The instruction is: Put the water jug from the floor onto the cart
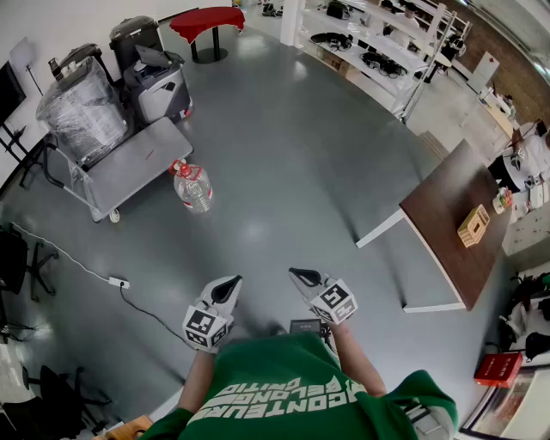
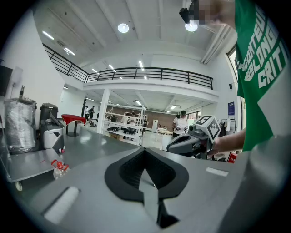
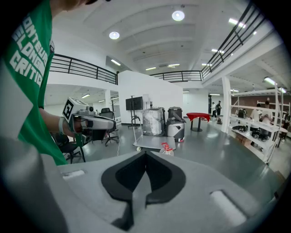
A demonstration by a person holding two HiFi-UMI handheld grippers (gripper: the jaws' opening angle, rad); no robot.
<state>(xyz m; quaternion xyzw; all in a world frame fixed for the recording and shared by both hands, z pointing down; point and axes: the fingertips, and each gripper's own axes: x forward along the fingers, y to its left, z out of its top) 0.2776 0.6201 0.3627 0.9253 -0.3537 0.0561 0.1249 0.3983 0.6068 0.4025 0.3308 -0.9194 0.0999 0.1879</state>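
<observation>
A clear water jug [image 1: 192, 186] with a red cap and handle stands upright on the grey floor, just right of the cart's near end. It also shows small as the jug [image 2: 58, 168] at the left gripper view's lower left and as the jug [image 3: 167, 149] straight beyond the right jaws. The grey flat cart [image 1: 137, 161] carries a plastic-wrapped bundle [image 1: 84, 108] at its far end. My left gripper [image 1: 229, 284] and right gripper [image 1: 300, 275] hover side by side close to my body, well short of the jug. Both are shut and hold nothing.
Black bins and a grey machine [image 1: 156, 82] stand behind the cart. A red-draped round table [image 1: 207, 21] is farther back. A brown table [image 1: 459, 220] with a small wooden crate sits to the right. A white power strip [image 1: 118, 282] and cable lie on the floor at left.
</observation>
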